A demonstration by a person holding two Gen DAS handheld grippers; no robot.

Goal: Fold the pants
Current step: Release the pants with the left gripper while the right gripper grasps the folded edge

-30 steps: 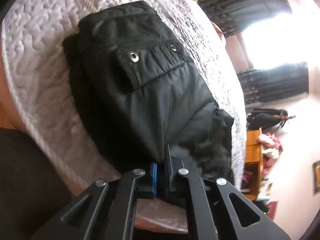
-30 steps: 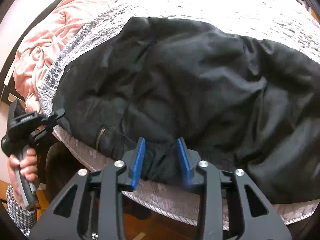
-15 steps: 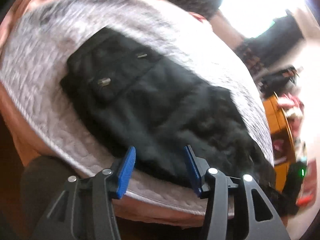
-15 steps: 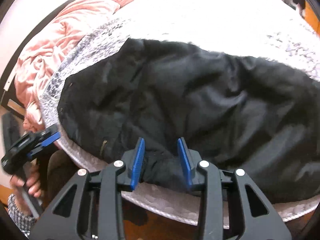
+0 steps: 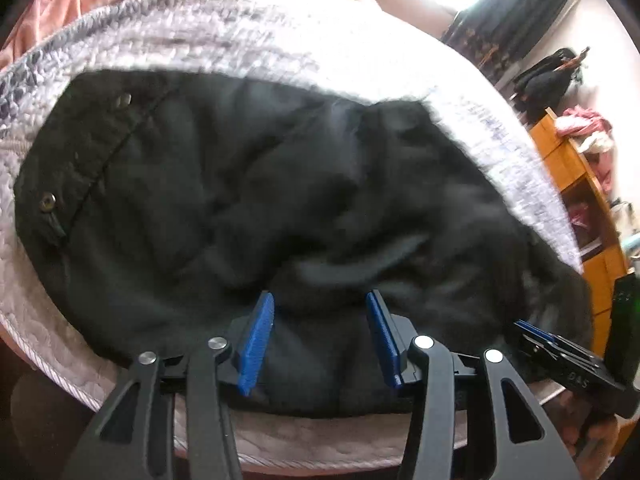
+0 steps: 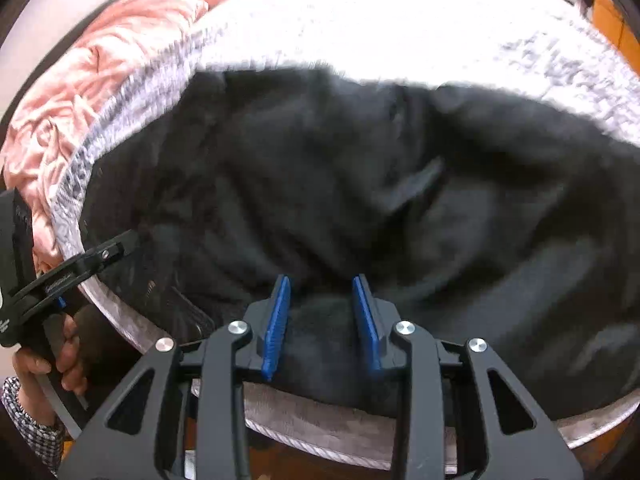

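A pair of black pants (image 5: 248,200) lies in a rumpled, partly folded heap on a bed covered by a pale quilted bedspread (image 5: 280,40), with a pink blanket (image 6: 100,60) bunched at ten o'clock in the right wrist view.

In the left wrist view the left gripper (image 5: 320,336) hovers at six o'clock, at the near edge of the pants. Its blue fingers (image 5: 256,344) stand apart, released, with black cloth lying between them but not pinched. Its jaws have just been opening.

In the right wrist view the right gripper (image 6: 324,324) also sits at six o'clock on the near hem. Its blue fingers (image 6: 276,328) are set closer together, with a ridge of cloth bulging up between them; it looks grasped, though the contact itself is hard to see.

The long axis of the pants runs from nine o'clock to three o'clock, across both grippers, with the snap-buttoned pocket end (image 5: 48,204) at nine o'clock in the left view. The bulk of the cloth lies ahead of both pairs of fingers, toward twelve o'clock. Both hands sit at the near edge, so neither is clearly nearer; the left looks ready to take a fresh hold.
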